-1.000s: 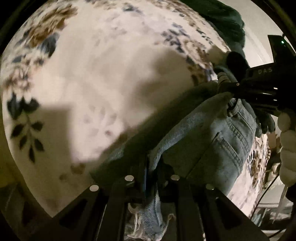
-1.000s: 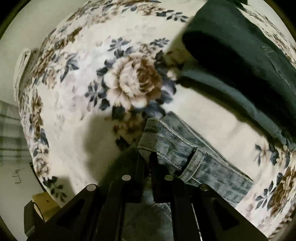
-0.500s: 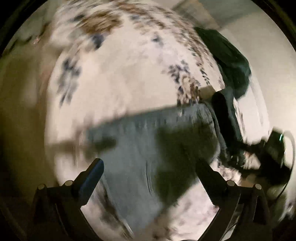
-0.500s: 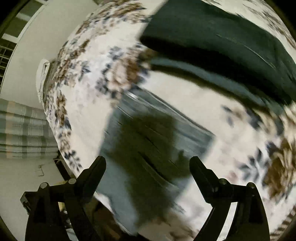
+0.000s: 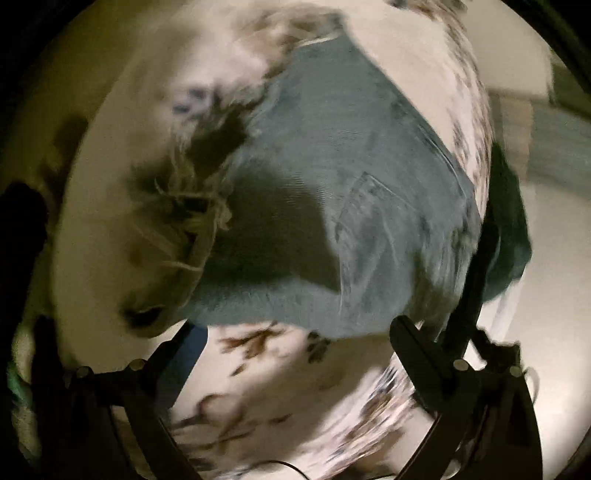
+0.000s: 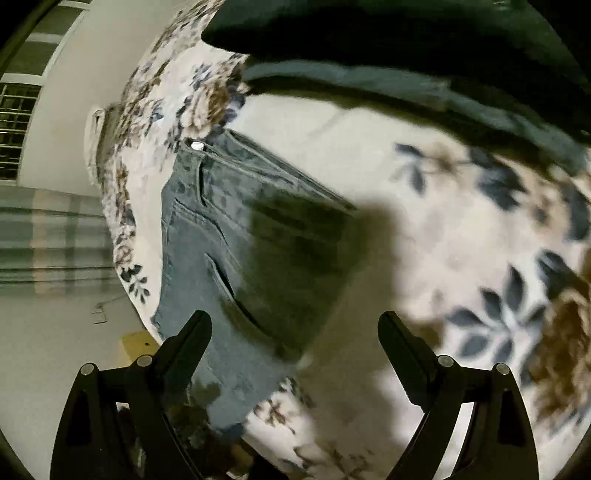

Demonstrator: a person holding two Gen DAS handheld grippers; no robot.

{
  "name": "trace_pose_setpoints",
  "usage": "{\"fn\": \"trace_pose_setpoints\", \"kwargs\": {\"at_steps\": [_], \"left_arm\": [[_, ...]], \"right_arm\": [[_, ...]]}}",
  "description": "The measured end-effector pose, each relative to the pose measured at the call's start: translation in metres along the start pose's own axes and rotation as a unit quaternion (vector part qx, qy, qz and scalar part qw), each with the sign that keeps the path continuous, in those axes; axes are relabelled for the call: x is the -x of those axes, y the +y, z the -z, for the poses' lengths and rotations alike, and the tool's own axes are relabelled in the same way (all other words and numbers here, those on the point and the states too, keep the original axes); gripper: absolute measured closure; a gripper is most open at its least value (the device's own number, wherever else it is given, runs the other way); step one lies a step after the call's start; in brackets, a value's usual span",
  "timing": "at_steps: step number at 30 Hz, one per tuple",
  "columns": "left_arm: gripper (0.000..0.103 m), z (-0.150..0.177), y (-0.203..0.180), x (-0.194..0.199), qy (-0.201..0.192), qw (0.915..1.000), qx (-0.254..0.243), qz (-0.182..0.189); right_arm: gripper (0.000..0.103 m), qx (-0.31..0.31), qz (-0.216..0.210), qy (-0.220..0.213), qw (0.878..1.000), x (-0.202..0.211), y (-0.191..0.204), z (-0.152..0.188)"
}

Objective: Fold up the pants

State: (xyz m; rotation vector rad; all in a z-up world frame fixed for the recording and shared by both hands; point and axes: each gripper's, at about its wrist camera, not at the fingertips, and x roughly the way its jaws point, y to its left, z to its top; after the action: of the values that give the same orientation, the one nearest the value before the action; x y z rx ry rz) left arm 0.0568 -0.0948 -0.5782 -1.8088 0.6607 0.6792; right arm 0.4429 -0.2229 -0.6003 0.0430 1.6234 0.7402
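Both grippers had let go of the denim and lifted off; left gripper and right gripper hung wide apart, empty. Folded jeans lay on the floral bedspread, near its edge, dark garment beyond. Frayed hem could snag; room rightward.

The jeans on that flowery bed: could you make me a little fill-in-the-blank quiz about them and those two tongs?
1. Both tongs, the left tongs and the right tongs, have their jaws ____.
2. The jeans lie on a bedspread printed with ____.
3. The tongs hold ____ between their jaws.
4. Beyond the jeans lies a ____-coloured garment.

Missing words: open; flowers; nothing; dark
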Motion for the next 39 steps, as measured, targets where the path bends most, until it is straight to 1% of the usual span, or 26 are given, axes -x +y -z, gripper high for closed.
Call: {"fn": "trace_pose_setpoints", "kwargs": {"at_steps": [2,6,7,8,9,10,11,12,13,14,16,18,21,22,24,26,27,28,29,30,31,32,34,35,37,39], "left_arm": [[0.002,-0.007,0.010,-0.009,-0.016,0.9985,0.050,0.017],[0.002,-0.014,0.016,-0.007,-0.049,0.9920,0.113,0.026],[0.003,-0.014,0.015,-0.004,-0.057,0.9905,0.121,0.030],[0.004,-0.015,0.012,0.002,-0.076,0.9889,0.123,0.034],[0.011,-0.016,0.007,0.006,-0.089,0.9887,0.116,0.033],[0.022,-0.017,0.001,0.012,-0.104,0.9886,0.103,0.033],[0.028,-0.019,-0.005,0.017,-0.119,0.9884,0.088,0.035],[0.044,-0.023,-0.009,0.020,-0.126,0.9883,0.078,0.035],[0.063,-0.027,-0.011,0.024,-0.132,0.9882,0.068,0.037],[0.066,-0.031,-0.012,0.025,-0.134,0.9882,0.063,0.038],[0.069,-0.038,-0.016,0.023,-0.132,0.9893,0.053,0.036],[0.070,-0.040,-0.021,0.024,-0.126,0.9907,0.036,0.038],[0.070,-0.039,-0.010,0.043,-0.115,0.9923,-0.011,0.044],[0.070,-0.039,-0.007,0.046,-0.111,0.9928,-0.022,0.041],[0.070,-0.036,0.008,0.048,-0.099,0.9940,-0.020,0.043],[0.069,-0.037,0.023,0.041,-0.085,0.9948,-0.003,0.057],[0.063,-0.039,0.029,0.036,-0.078,0.9944,0.012,0.070],[0.053,-0.039,0.033,0.032,-0.075,0.9939,0.024,0.077],[0.049,-0.040,0.036,0.026,-0.072,0.9931,0.032,0.087],[0.042,-0.040,0.036,0.024,-0.074,0.9921,0.032,0.096],[0.033,-0.040,0.033,0.022,-0.078,0.9913,0.027,0.103],[0.031,-0.040,0.029,0.020,-0.081,0.9910,0.015,0.105],[0.024,-0.041,0.018,0.015,-0.086,0.9914,-0.007,0.098],[0.024,-0.042,0.014,0.013,-0.089,0.9914,-0.013,0.094],[0.023,-0.041,0.008,0.011,-0.097,0.9914,-0.024,0.084],[0.023,-0.039,0.005,0.011,-0.105,0.9910,-0.039,0.074]], "right_arm": [[0.010,0.003,-0.008,-0.003,1.000,-0.011,0.003,-0.010],[0.011,-0.008,-0.040,-0.015,0.999,-0.035,0.000,-0.029],[0.018,-0.010,-0.047,-0.023,0.999,-0.039,0.000,-0.032],[0.022,-0.014,-0.047,-0.027,0.998,-0.042,0.001,-0.035],[0.028,-0.021,-0.042,-0.034,0.998,-0.045,0.001,-0.037],[0.037,-0.026,-0.043,-0.041,0.998,-0.047,0.000,-0.037],[0.041,-0.028,-0.040,-0.046,0.998,-0.047,0.000,-0.036],[0.044,-0.026,-0.037,-0.051,0.998,-0.047,0.001,-0.034],[0.049,-0.024,-0.039,-0.056,0.997,-0.044,0.002,-0.031],[0.051,-0.021,-0.036,-0.059,0.997,-0.042,0.002,-0.028],[0.059,-0.015,-0.033,-0.067,0.997,-0.037,0.004,-0.023],[0.063,-0.020,-0.037,-0.072,0.997,-0.027,0.006,-0.015],[0.064,-0.032,-0.049,-0.077,0.995,-0.008,0.003,0.005],[0.064,-0.038,-0.053,-0.075,0.995,-0.003,0.000,0.014],[0.064,-0.050,-0.060,-0.065,0.995,0.002,-0.010,0.031],[0.060,-0.052,-0.061,-0.049,0.996,-0.004,-0.018,0.045],[0.056,-0.053,-0.065,-0.036,0.996,-0.010,-0.024,0.047],[0.047,-0.062,-0.077,-0.024,0.995,-0.018,-0.030,0.046],[0.045,-0.072,-0.089,-0.014,0.993,-0.024,-0.037,0.045],[0.041,-0.074,-0.095,-0.010,0.993,-0.027,-0.042,0.043],[0.037,-0.074,-0.097,-0.013,0.992,-0.029,-0.045,0.041],[0.035,-0.071,-0.101,-0.017,0.992,-0.030,-0.047,0.039],[0.033,-0.058,-0.102,-0.016,0.993,-0.036,-0.046,0.035],[0.033,-0.054,-0.102,-0.014,0.993,-0.038,-0.046,0.034],[0.025,-0.046,-0.104,-0.013,0.993,-0.044,-0.042,0.032],[0.023,-0.038,-0.110,-0.018,0.993,-0.046,-0.040,0.029]]}}
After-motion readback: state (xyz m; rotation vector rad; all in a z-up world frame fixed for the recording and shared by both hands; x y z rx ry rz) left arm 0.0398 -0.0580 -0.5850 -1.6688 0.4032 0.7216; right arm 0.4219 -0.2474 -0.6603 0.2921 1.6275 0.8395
